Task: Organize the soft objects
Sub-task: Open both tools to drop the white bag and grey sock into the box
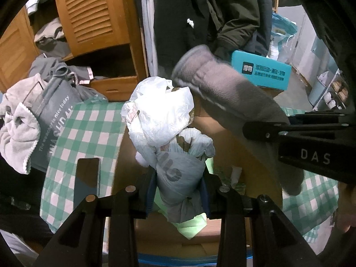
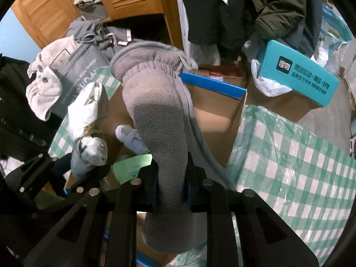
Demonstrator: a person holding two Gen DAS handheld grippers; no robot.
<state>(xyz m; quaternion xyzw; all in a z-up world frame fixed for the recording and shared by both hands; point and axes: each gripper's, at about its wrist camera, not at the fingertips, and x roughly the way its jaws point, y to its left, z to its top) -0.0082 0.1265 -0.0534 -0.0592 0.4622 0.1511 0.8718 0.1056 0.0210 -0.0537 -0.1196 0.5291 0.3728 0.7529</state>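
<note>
Grey fleece sock (image 2: pixel 162 120) in right gripper (image 2: pixel 172 191), "DAS" on it, teal box (image 2: pixel 298 75)

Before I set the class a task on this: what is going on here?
A person is sorting soft things over an open cardboard box. The left tool is clamped on a knotted plastic bag bundle, and the right tool has a fuzzy grey sock between its jaws, both held above the box.

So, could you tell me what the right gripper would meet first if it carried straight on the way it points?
Probably the open cardboard box: the right gripper, with the grey sock between its fingers, points down over it. Depth is hard to judge.
</note>
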